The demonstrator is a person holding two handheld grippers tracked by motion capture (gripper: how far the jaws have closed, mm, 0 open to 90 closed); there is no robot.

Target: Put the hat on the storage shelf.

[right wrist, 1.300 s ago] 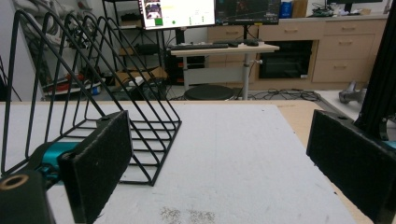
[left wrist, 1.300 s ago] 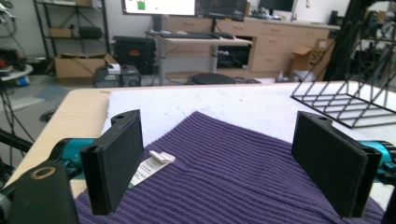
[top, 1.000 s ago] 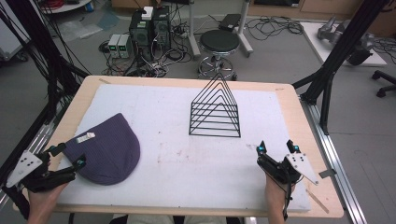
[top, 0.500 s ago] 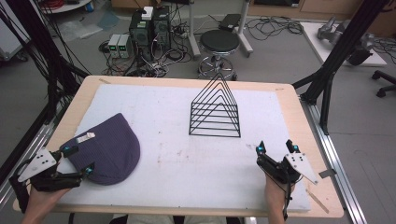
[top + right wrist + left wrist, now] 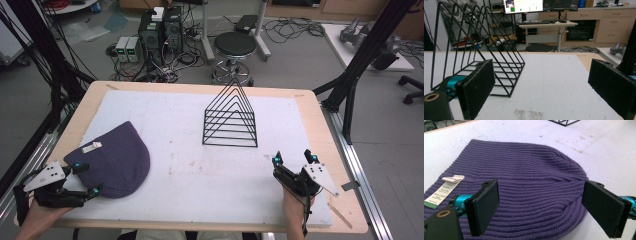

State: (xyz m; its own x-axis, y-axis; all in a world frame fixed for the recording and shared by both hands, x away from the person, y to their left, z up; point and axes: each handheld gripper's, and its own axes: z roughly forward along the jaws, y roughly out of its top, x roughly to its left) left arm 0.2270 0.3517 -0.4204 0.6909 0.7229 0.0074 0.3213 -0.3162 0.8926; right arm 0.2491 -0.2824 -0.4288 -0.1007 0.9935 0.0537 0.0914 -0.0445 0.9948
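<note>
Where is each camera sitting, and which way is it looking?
High view: above the person's side, looking forward and down on the table; both forearms, left claw, right claw.
Left claw view: on the left claw, facing the purple hat; its open jaws show.
Right claw view: on the right claw, facing the wire rack; its open jaws show.
Shared: hat and rack both appear from above.
</note>
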